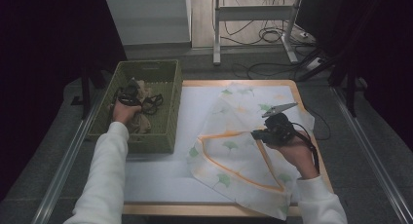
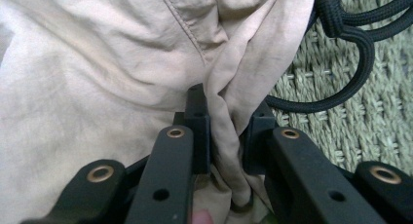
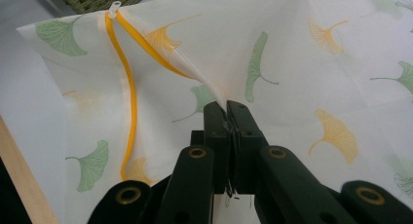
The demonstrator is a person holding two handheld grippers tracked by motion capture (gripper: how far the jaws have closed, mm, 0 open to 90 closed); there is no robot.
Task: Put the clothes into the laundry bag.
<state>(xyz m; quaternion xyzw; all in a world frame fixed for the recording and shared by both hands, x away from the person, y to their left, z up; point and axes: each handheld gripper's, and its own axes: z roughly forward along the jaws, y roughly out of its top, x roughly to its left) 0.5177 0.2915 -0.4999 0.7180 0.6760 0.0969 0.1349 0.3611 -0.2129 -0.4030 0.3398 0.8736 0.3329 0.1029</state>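
Observation:
A green woven basket at the table's left holds a crumpled beige cloth. My left gripper reaches down into the basket. In the left gripper view its jaws pinch a raised fold of the beige cloth. A white mesh bag printed with green and orange leaves lies on the right half of the table. My right gripper is shut on the bag's upper layer beside the orange zipper. It holds that edge up, so the mouth gapes.
A black cord loops over the basket's woven floor beside the cloth. The basket and bag rest on a white mat over a wooden board. Desk legs and cables stand on the floor beyond the table.

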